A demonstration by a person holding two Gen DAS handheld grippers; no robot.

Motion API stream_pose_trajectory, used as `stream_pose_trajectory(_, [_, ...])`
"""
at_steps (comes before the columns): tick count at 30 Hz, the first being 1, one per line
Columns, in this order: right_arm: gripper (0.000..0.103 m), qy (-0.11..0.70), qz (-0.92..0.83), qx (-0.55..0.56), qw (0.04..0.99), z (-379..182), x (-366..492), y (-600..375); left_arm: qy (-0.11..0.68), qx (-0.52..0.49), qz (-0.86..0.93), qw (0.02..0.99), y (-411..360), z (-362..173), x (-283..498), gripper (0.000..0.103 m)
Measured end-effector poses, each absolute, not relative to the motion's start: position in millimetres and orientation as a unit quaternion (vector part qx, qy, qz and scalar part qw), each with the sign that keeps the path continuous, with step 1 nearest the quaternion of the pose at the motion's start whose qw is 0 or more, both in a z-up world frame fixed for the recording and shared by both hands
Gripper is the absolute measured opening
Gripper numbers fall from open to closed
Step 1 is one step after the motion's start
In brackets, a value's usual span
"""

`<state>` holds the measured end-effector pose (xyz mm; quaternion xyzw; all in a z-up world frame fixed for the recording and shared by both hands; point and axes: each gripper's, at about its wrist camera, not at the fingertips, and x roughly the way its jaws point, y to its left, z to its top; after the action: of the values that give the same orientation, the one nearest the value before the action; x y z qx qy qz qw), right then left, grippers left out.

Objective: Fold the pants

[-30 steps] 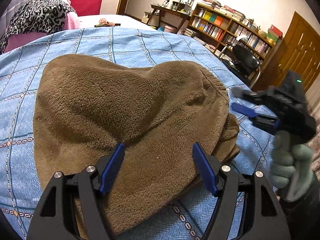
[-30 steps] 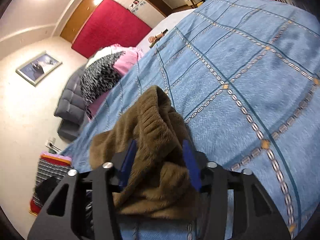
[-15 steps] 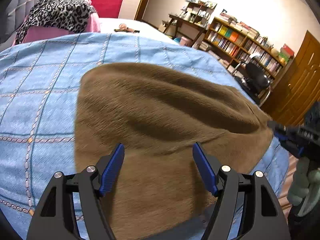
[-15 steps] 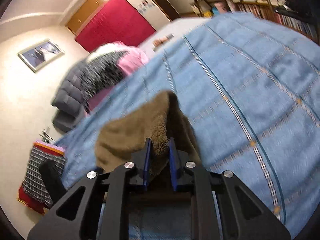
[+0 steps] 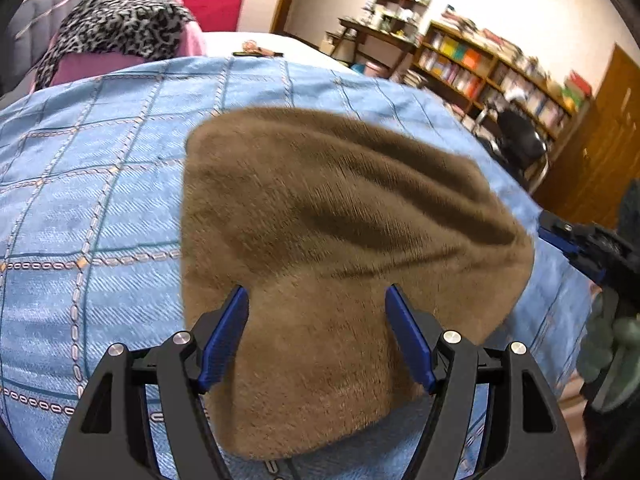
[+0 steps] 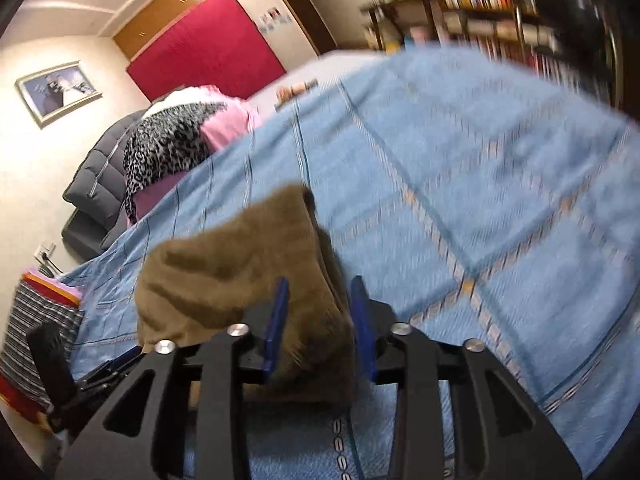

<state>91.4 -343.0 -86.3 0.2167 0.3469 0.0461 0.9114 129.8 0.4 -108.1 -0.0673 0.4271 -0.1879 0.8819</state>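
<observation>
The brown fleece pants (image 5: 340,240) lie folded in a flat bundle on the blue checked bedspread (image 5: 80,208). My left gripper (image 5: 318,332) is open, its blue fingers straddling the near end of the bundle without pinching it. In the right wrist view the pants (image 6: 232,276) lie between the fingers of my right gripper (image 6: 320,320), which stands partly open at the bundle's thick edge, jaws apart and not pressed on the cloth. The right gripper also shows at the right edge of the left wrist view (image 5: 576,244).
A leopard-print and pink pile (image 5: 120,36) sits at the far end of the bed. Bookshelves (image 5: 500,72) and a black chair (image 5: 520,144) stand beyond the bed's right edge. A striped cloth stack (image 6: 36,320) lies left of the bed.
My right gripper, shut on the pants' edge half a second ago, has opened. The bundle, lumpy a second ago, now lies flatter and pulled toward the near edge. The left gripper stayed open.
</observation>
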Motion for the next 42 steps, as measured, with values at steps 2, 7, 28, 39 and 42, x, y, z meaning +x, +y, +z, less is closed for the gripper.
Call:
stream_pose_trajectory(2, [0.039, 0.340, 0.059, 0.202, 0.917, -75.7, 99.4, -335.0, 0.413, -0.079, -0.187, 0.888, 2.1, -95.3, 135.0, 0.071])
stream_pose_trajectory(7, [0.039, 0.352, 0.086, 0.189, 0.913, -71.0, 137.0, -313.5, 0.403, -0.100, -0.177, 0.892, -0.6, -73.5, 159.3, 0.071])
stream_pose_trajectory(28, [0.053, 0.440, 0.039, 0.220, 0.870, -181.6, 228.5, -320.4, 0.431, -0.176, -0.140, 0.874, 3.8, -129.4, 243.3, 0.071])
stream_pose_trajectory(39, [0.056, 0.419, 0.032, 0.246, 0.873, -188.6, 221.5, -328.7, 0.431, -0.155, -0.143, 0.877, -1.3, -122.6, 242.0, 0.074])
stream_pose_trajectory(42, [0.056, 0.419, 0.037, 0.278, 0.864, -192.0, 220.7, -337.3, 0.429, -0.134, -0.132, 0.883, -5.1, -115.8, 238.8, 0.074])
